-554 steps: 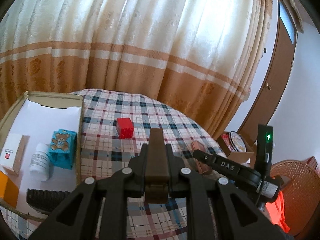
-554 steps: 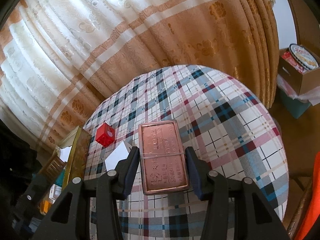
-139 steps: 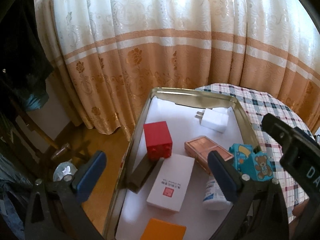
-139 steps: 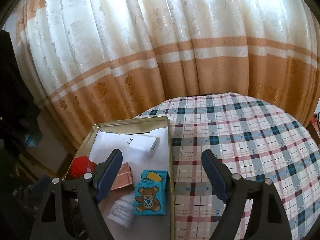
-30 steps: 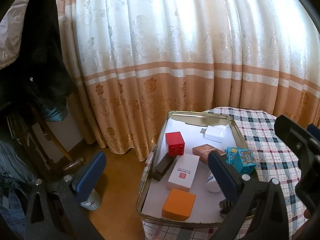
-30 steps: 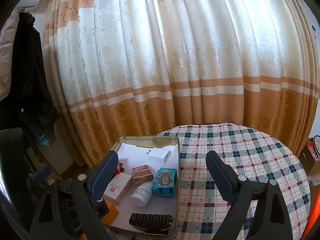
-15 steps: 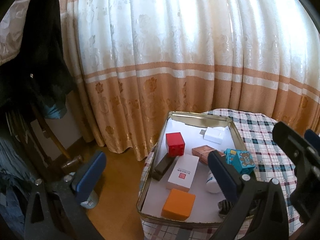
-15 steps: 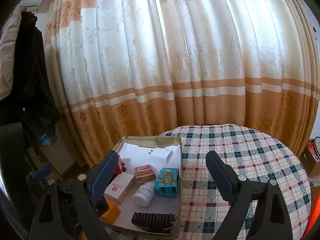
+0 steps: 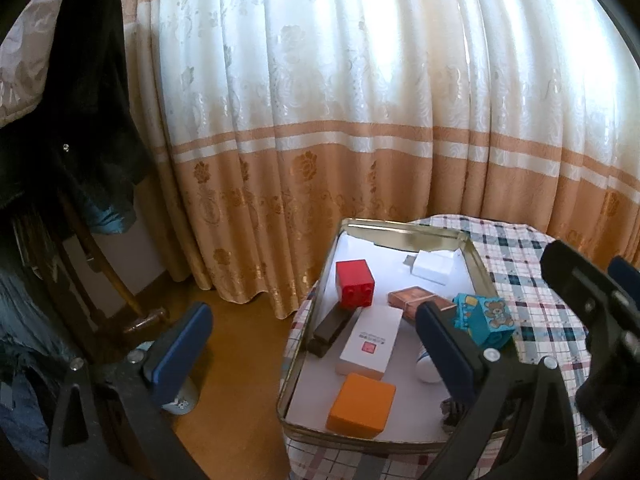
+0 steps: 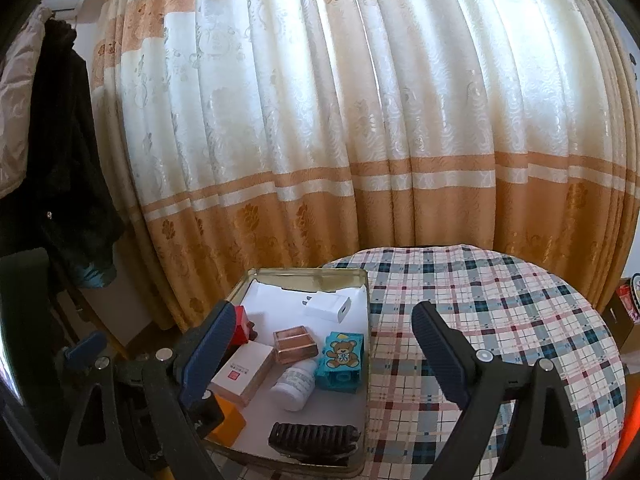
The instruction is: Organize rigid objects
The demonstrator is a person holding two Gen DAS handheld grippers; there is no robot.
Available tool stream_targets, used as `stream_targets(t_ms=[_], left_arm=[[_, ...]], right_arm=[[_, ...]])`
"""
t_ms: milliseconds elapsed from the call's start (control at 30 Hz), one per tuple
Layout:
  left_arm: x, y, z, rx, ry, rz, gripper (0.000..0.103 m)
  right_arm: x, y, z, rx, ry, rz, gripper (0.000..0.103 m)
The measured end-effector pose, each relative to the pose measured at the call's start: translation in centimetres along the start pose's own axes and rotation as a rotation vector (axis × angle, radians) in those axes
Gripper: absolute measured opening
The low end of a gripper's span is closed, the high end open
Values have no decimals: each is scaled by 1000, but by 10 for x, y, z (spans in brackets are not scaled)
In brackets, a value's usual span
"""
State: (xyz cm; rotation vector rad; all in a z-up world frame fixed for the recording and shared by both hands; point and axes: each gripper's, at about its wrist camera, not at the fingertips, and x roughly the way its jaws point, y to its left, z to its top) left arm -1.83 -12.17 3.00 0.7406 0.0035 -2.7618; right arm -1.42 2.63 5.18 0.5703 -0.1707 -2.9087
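Note:
A metal tray [image 9: 404, 229] [image 10: 366, 292] lined in white sits at the left edge of the round plaid table [image 10: 500, 304]. It holds a red cube [image 9: 354, 283], a white charger [image 9: 434, 266] [image 10: 327, 307], a copper tin [image 10: 295, 343] [image 9: 412, 296], a teal bear box [image 10: 340, 360] [image 9: 482, 318], a white box [image 9: 370, 338], an orange box [image 9: 362, 404], a white bottle [image 10: 296, 382] and a black ridged object [image 10: 314, 438]. My left gripper [image 9: 314, 344] and right gripper [image 10: 324, 354] are open and empty, held high above the tray.
A cream and orange curtain [image 10: 360, 140] hangs behind the table. Dark clothing [image 9: 72, 100] hangs at the left over wooden floor [image 9: 240, 380]. My right gripper's body shows at the right edge of the left wrist view [image 9: 592, 320].
Both grippers have drifted slightly; the tray and its contents stay put. Since 18.5 s ago the copper tin, red cube and charger went from the table into the tray.

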Motion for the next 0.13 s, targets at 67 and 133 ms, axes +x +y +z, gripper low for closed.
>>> stream_targets(t_ms=[67, 133], left_arm=[[0, 0, 1, -11, 11, -17, 102], [0, 1, 3, -15, 11, -18, 103]], right_arm=[[-1, 0, 1, -4, -3, -2, 91], [-2, -2, 1, -1, -11, -7, 91]])
